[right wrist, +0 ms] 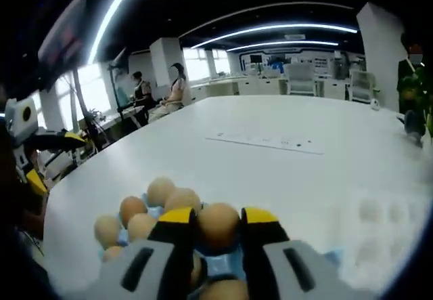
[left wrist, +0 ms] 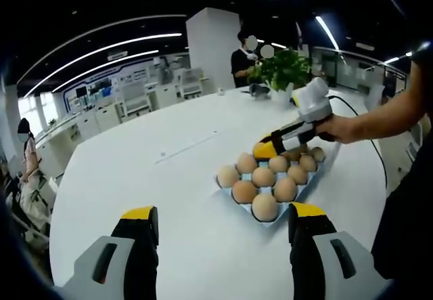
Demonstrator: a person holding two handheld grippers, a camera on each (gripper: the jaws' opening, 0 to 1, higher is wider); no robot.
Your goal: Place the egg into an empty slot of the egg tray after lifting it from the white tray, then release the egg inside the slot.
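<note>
Right gripper view: over the white worktop (right wrist: pixel 284 151) and the blue egg tray (right wrist: pixel 216 263), the right hand-held gripper (right wrist: pixel 218 227) clasps the egg (right wrist: pixel 218 224) just above its neighbours. Letting go off-centre could knock or crack them. The left hand-held gripper (left wrist: pixel 223 227) hangs wide, holding nothing.

No lettering, label, brand mark or number can be read anywhere here. The screens along the far wall are too blurred to make out, and the faint marks on the strip lying across the table (right wrist: pixel 270 141) are too small to read.
</note>
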